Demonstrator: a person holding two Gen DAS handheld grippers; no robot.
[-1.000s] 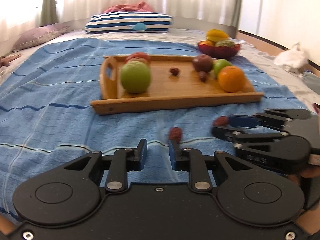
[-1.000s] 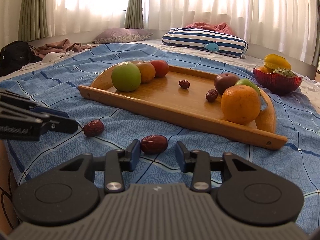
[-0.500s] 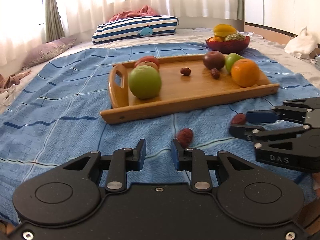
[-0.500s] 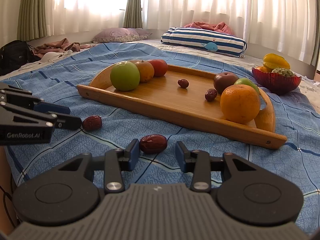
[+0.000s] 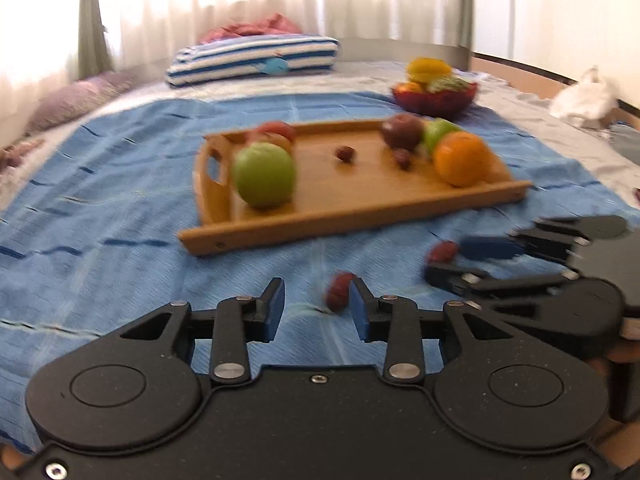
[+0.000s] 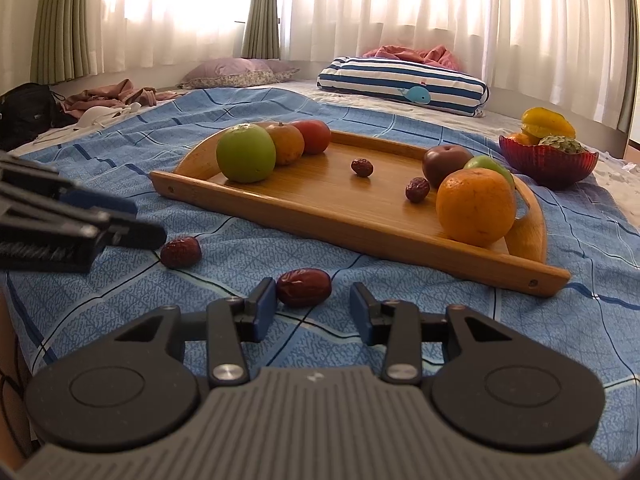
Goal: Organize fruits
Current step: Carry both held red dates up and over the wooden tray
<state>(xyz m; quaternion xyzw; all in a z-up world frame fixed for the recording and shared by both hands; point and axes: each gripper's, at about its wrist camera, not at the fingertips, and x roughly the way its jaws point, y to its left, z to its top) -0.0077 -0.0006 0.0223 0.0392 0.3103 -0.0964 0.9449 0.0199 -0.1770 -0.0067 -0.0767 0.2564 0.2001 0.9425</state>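
A wooden tray (image 6: 320, 208) on the blue blanket holds a green apple (image 6: 245, 153), an orange (image 6: 475, 206), other fruit and two red dates (image 6: 362, 167). Two more dates lie on the blanket in front of it. My right gripper (image 6: 313, 307) is open, with one date (image 6: 305, 287) just ahead between its fingertips. My left gripper (image 5: 316, 308) is open, with the other date (image 5: 339, 291) just ahead of its right finger; that date also shows in the right wrist view (image 6: 181, 251). The left gripper's fingers (image 6: 116, 224) enter the right view from the left.
A red bowl (image 6: 548, 162) of fruit stands behind the tray's right end. A striped pillow (image 6: 402, 84) and a purple pillow (image 6: 236, 72) lie at the back by the curtains. Clothes and a black bag (image 6: 24, 116) lie far left.
The left wrist view has swung and blurred, and the left gripper's jaws have opened wider. The left gripper has edged closer to its date. The right gripper has barely moved.
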